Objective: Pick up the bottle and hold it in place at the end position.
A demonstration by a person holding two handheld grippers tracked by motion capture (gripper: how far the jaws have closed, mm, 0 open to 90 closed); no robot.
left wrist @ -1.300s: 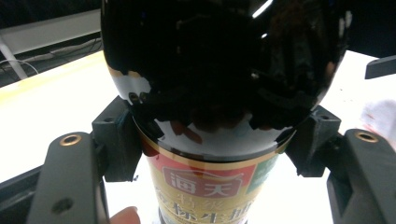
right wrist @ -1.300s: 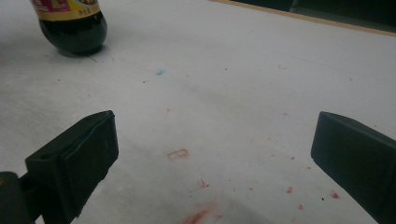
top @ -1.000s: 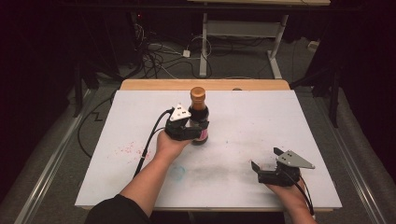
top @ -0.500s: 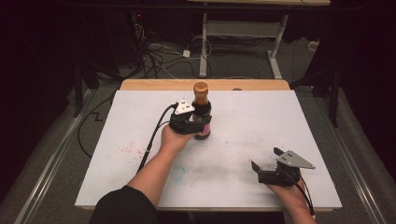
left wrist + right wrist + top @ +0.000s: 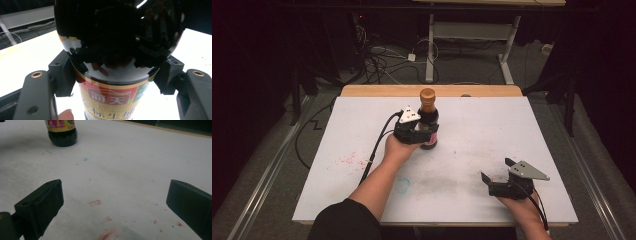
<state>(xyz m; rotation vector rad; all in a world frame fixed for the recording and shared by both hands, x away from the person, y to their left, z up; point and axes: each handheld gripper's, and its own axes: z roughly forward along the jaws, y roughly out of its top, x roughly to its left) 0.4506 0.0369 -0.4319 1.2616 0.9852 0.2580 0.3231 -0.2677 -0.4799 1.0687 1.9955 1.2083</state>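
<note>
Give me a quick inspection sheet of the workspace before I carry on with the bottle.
Surface: white table top, smudged, with red and blue marks.
Job's things: dark sauce bottle with a brown cap, upright, base on the table.
Clutter: nothing seen.
Grippers: left gripper shut on the bottle's body, its jaws just eased open slightly; right gripper open, nothing between its jaws, near the front right edge.
Cables: left gripper's black cable trails back along the forearm; loose cables on the floor beyond the table.
Surroundings: dark room, white desk frame behind.
</note>
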